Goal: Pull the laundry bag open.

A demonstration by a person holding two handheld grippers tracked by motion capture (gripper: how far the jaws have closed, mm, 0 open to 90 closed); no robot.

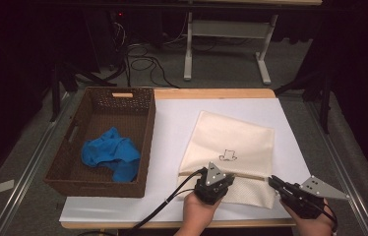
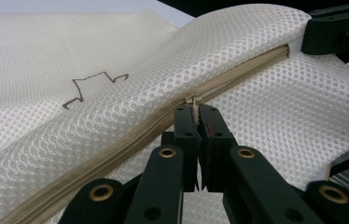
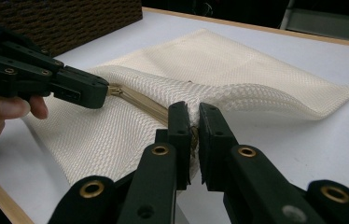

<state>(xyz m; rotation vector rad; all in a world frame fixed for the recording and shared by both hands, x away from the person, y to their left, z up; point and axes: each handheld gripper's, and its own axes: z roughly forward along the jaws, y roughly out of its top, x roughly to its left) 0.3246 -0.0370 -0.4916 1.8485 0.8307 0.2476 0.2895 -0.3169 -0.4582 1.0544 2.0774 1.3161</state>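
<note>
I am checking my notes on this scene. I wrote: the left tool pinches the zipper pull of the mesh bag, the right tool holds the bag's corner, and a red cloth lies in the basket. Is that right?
Not quite. The cloth in the basket is blue, not red, as the high view shows. The rest stands: the left tool pinches the zipper pull of the mesh bag, and the right tool holds the bag's corner.

My two black claws, left (image 2: 196,122) and right (image 3: 194,122), showed brass-coloured rivets. The cream honeycomb-mesh laundry bag (image 1: 231,142) had a tan zipper (image 2: 130,135) and a small dark outline drawing (image 2: 93,86). The dark brown woven wicker basket (image 1: 142,142) contained a bright blue crumpled cloth (image 1: 110,153). White sheet (image 1: 172,128) covered the light wooden worktop (image 1: 211,93).
</note>
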